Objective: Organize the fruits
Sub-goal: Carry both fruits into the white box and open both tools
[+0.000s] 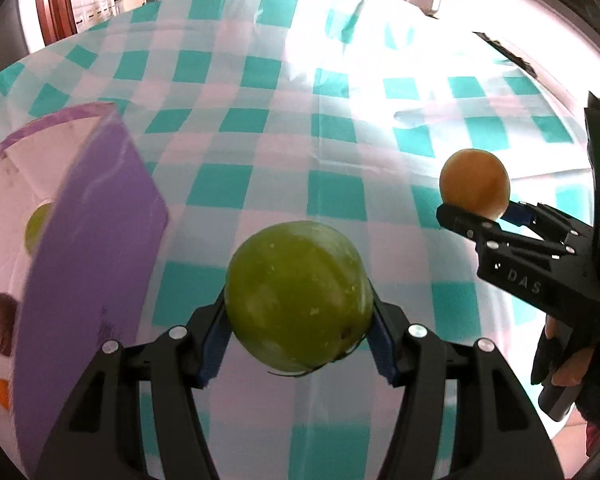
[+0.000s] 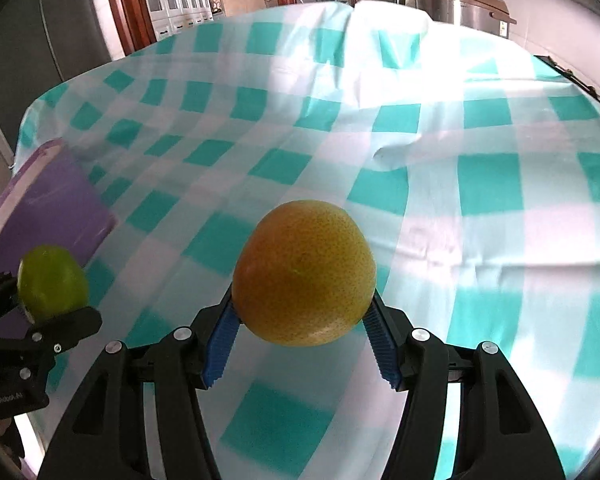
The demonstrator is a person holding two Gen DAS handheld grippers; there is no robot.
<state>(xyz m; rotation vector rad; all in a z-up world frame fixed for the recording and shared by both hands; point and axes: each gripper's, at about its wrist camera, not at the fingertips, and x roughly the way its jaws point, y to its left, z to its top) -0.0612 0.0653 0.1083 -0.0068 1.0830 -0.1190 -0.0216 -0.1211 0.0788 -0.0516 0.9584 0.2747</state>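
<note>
The left tongs (image 1: 300, 332) are clamped on a round green fruit with a smooth, faintly speckled skin (image 1: 298, 296); the blue ribbed pads (image 1: 382, 344) press against both of its sides, and the fruit hangs in the air above the counter, which is draped in a teal-and-white checked cloth (image 1: 260, 128). In the right wrist view the same green fruit (image 2: 52, 282) shows at the lower left, held by those left tongs (image 2: 40, 320).

The right tongs (image 2: 300, 328) are closed partway on a round orange-yellow fruit with a pitted peel (image 2: 304, 272), the blue pads (image 2: 222, 344) bearing on its flanks, and it too is lifted clear of the cloth. From the left wrist view this orange-yellow fruit (image 1: 475, 188) sits at the right edge, gripped by the right tongs (image 1: 480, 216), with a person's hand in a dark fingerless glove (image 1: 560, 364) on the handle below.

At the left stands a purple-walled box with a white inside (image 1: 92, 248), resting on the cloth. Inside it lie a second green fruit (image 1: 38, 228), a dark brownish fruit (image 1: 0, 320) and a small orange one (image 1: 2, 394). The box (image 2: 48, 204) lies beyond the green fruit in the right view.

Steel cooking pots (image 2: 456, 4) stand behind the counter.
</note>
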